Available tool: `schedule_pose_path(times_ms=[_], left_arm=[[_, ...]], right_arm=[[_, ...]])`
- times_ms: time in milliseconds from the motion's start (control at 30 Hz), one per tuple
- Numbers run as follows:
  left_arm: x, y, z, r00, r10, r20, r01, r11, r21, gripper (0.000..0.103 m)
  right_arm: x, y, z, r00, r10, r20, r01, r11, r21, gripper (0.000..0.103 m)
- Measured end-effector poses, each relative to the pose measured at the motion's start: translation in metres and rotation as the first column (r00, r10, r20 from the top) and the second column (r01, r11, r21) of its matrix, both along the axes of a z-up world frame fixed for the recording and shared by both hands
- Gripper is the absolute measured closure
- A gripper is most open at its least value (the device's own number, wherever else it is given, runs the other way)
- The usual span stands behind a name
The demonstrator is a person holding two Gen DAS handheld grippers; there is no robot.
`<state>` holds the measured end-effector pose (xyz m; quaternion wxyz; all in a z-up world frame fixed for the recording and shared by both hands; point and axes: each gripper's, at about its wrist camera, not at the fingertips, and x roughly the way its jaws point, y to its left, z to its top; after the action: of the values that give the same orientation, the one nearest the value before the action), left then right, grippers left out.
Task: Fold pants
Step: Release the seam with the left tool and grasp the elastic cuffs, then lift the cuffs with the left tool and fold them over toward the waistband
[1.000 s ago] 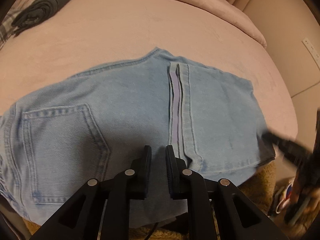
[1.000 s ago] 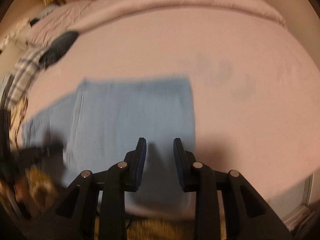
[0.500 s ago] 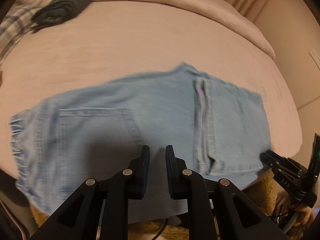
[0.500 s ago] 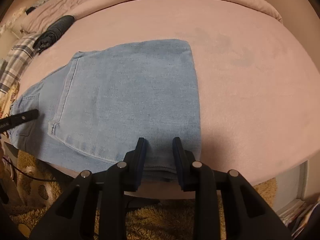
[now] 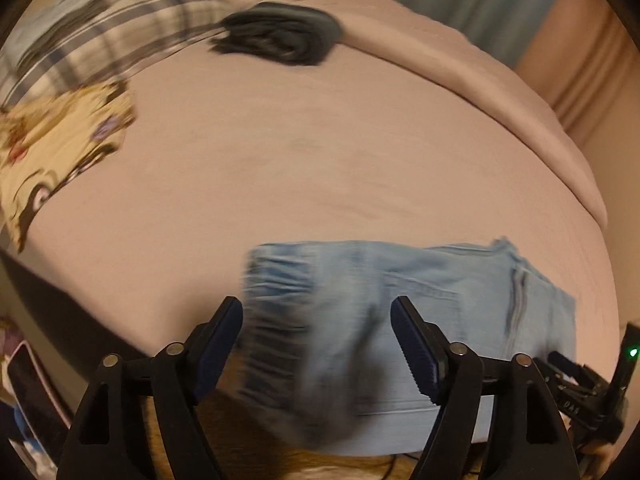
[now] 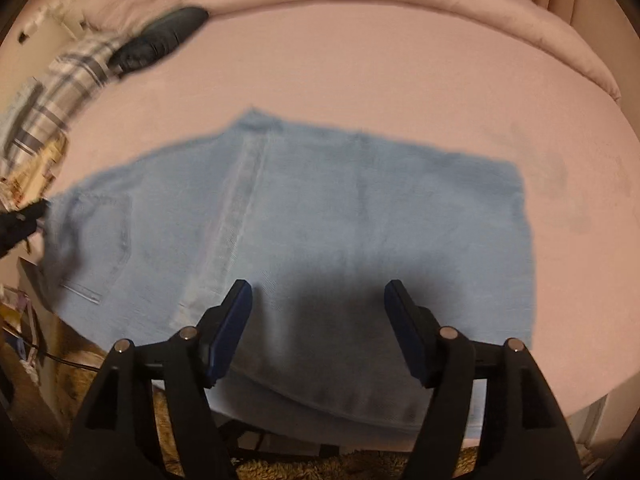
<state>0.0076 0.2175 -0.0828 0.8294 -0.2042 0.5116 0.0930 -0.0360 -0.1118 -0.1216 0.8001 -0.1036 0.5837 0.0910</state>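
Note:
Light-blue jeans (image 5: pixel 420 312), folded, lie flat along the near edge of the pink bed (image 5: pixel 320 140). My left gripper (image 5: pixel 316 308) hovers over their left, waistband end. Its jaws are opening wide, with the blurred denim below and between them and no pad pressing on it. My right gripper (image 6: pixel 318 292) hangs over the near middle of the jeans (image 6: pixel 320 208). Its jaws are opening too, casting a shadow on the cloth, and nothing is gripped. The right gripper (image 5: pixel 576 384) also shows in the left wrist view at the lower right. The left gripper (image 6: pixel 24 216) shows in the right wrist view at the left edge.
A dark rolled garment (image 5: pixel 280 36) and a plaid cloth (image 5: pixel 100 32) lie at the far left of the bed, with a yellow patterned cloth (image 5: pixel 60 140) nearer. A shaggy tan rug (image 6: pixel 360 468) covers the floor below the bed's near edge.
Both grippers went from nearly shut to wide open. The left one swung left from the jeans' middle to their waistband end. The right one moved left from the folded right edge to the middle.

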Motion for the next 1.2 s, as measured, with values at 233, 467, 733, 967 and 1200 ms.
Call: schedule_pose_path(times_ms=[233,467,733,967,1200], left_arm=[[-0.006,0.017,-0.024,0.999,0.036,-0.03,-0.038,0.998,-0.044,0.016],[0.0,0.014,-0.054,0.998,-0.009,-0.061,-0.005,0.971,-0.238,0.014],[0.009,-0.008,-0.052,0.997,-0.024,-0.07,0.016,0.993,-0.115,0.023],[0.006,-0.019,-0.036,0.998,-0.02,-0.057,0.014,0.995,-0.1,0.054],[0.008,-0.028,0.007,0.999,-0.044,0.027,0.046,0.996,-0.082,0.063]], right_arm=[[0.004,0.003,-0.012,1.0,0.005,0.002,-0.005,1.0,-0.026,0.028],[0.004,0.015,-0.014,1.0,0.004,0.01,-0.003,0.999,-0.037,0.027],[0.004,0.013,-0.014,1.0,0.004,0.014,-0.003,0.999,-0.032,0.027],[0.003,0.013,-0.013,1.0,0.003,0.02,-0.002,1.0,-0.029,0.026],[0.001,0.013,-0.012,1.0,0.006,0.021,-0.006,1.0,-0.017,0.026]])
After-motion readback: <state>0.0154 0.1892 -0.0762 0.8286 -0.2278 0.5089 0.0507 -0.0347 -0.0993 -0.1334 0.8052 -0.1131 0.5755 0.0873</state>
